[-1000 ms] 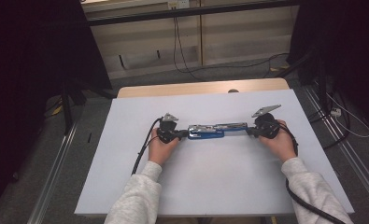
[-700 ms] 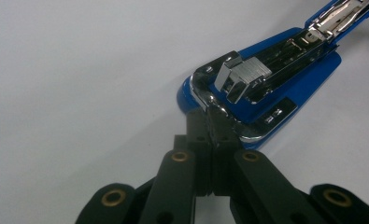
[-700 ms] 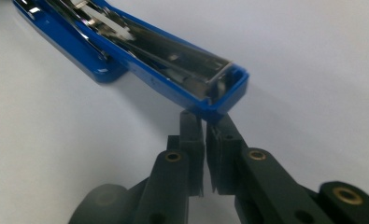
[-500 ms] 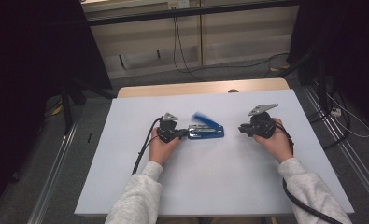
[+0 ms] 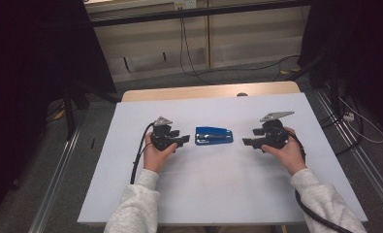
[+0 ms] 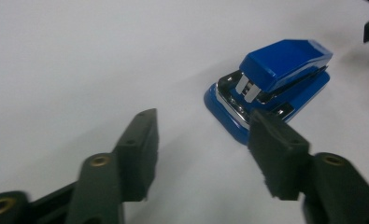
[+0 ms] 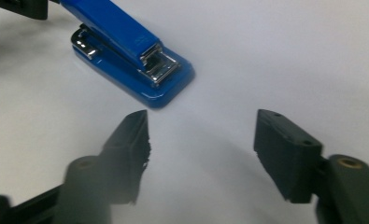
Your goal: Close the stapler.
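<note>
Stapler [image 5: 214, 135] flat on table (blue), between both parted tongs, untouched

- I see bare white table [image 5: 213, 189] all around; the blue stapler [image 5: 214, 135] is the one obstacle on it.
- My left hand-held gripper [image 5: 182, 141] sits just beside the stapler's left end with a narrow strip of bare table between, its jaws spread.
- My right hand-held gripper [image 5: 247, 142] stands a little farther from the stapler's right end, jaws also wide, with open surface between them.
- Ahead of the stapler, toward the wooden far edge [image 5: 208, 91], and on my near side, the way is free.
</note>
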A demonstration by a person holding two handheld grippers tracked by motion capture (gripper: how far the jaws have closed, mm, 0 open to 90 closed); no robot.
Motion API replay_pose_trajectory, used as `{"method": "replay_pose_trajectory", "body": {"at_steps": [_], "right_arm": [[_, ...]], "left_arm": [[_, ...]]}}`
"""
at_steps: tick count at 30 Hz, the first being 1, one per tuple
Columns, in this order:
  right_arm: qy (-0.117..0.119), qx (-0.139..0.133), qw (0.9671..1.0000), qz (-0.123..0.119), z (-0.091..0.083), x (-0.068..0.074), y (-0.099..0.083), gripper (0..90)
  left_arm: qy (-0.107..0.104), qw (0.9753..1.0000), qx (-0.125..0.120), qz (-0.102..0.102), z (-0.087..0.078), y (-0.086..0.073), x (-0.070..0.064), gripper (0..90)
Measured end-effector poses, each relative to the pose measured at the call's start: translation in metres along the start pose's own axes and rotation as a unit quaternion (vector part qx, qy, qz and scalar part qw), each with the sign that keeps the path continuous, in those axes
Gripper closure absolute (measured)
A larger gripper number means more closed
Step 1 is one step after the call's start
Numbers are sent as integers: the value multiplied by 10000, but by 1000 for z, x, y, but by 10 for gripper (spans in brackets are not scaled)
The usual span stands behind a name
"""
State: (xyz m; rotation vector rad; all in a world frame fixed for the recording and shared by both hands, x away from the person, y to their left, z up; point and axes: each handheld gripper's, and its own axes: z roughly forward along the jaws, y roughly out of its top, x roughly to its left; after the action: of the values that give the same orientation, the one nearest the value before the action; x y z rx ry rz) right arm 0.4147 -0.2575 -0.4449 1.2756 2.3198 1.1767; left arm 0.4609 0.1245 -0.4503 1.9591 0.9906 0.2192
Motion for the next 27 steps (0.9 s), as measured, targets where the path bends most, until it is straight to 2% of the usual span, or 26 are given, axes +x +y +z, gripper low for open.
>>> {"method": "replay_pose_trajectory", "body": {"at_steps": [2, 4, 5, 9, 14, 18, 20, 27], "right_arm": [[-18, 8, 10000, -36, -2, 2, -1, 292], [5, -3, 10000, -58, -5, 5, -3, 261], [-6, -25, 10000, -73, -8, 7, -5, 251], [5, -13, 9999, -160, -17, 15, -11, 212], [57, -13, 9999, -115, -27, 21, -19, 192], [23, 29, 9998, -171, -32, 25, -23, 177], [60, -14, 9999, -106, -34, 27, -25, 170], [139, -1, 9998, -120, -39, 34, -31, 159]], "left_arm": [[41, 10000, -49, -36, -7, -2, 1, 363], [29, 10000, -66, -49, -13, -4, 1, 289], [-8, 10000, -71, -52, -16, -6, 0, 289], [-43, 10000, -54, 59, -27, -9, -4, 235], [-83, 9998, -202, 39, -40, -13, -8, 215], [-88, 9997, -222, 29, -47, -16, -8, 196], [-124, 9996, -234, 36, -51, -17, -8, 181], [-183, 9993, -284, 185, -64, -22, -9, 165]]}}
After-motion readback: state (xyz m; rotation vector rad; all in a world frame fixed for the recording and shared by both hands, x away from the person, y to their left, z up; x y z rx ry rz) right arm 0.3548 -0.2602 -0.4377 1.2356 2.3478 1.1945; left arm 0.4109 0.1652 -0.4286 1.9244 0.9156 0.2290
